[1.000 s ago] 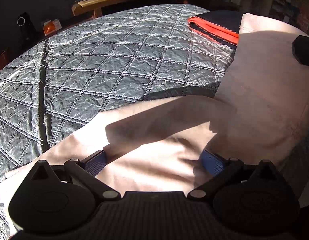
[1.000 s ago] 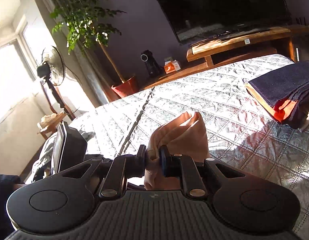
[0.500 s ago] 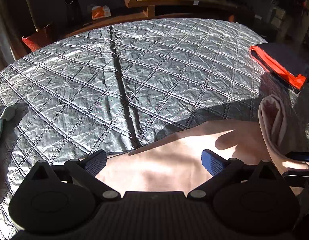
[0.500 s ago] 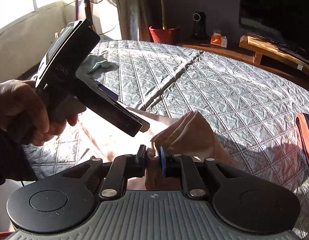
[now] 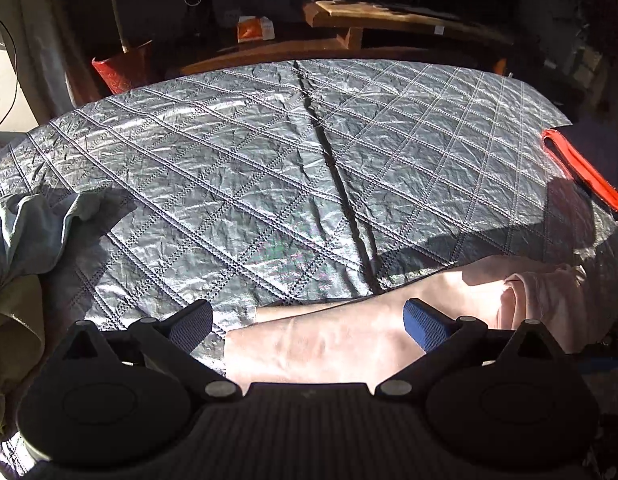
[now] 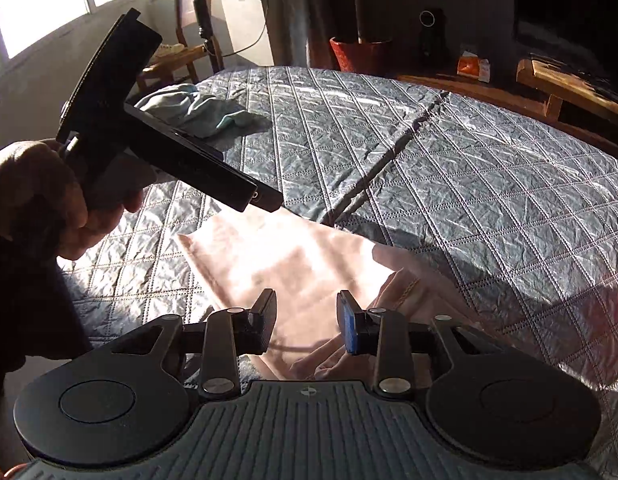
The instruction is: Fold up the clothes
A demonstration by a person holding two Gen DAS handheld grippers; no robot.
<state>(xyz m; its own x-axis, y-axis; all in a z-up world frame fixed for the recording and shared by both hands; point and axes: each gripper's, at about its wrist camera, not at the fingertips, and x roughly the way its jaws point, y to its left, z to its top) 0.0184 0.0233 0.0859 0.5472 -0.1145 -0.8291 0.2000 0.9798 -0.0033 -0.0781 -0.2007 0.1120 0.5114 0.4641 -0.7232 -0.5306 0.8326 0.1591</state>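
Observation:
A pale pink garment (image 5: 341, 340) lies folded on the grey quilted bed cover (image 5: 269, 184); in the right wrist view the pink garment (image 6: 285, 260) spreads out before the fingers. My left gripper (image 5: 309, 320) is open and empty, hovering over the garment's left end. My right gripper (image 6: 307, 322) is open and empty just above the garment's near edge, with bunched folds (image 6: 405, 296) beside its right finger. The left gripper's body (image 6: 149, 152) and the hand holding it show at the left of the right wrist view.
A crumpled light green garment (image 5: 33, 232) lies at the bed's left, also in the right wrist view (image 6: 197, 108). A folded dark garment with orange trim (image 5: 581, 172) sits at the right edge. A red plant pot (image 6: 361, 54) and wooden bench (image 5: 405, 16) stand beyond the bed.
My right gripper has opened and let go of the pink garment, which now lies on the bed. The left gripper has swung left and stays open.

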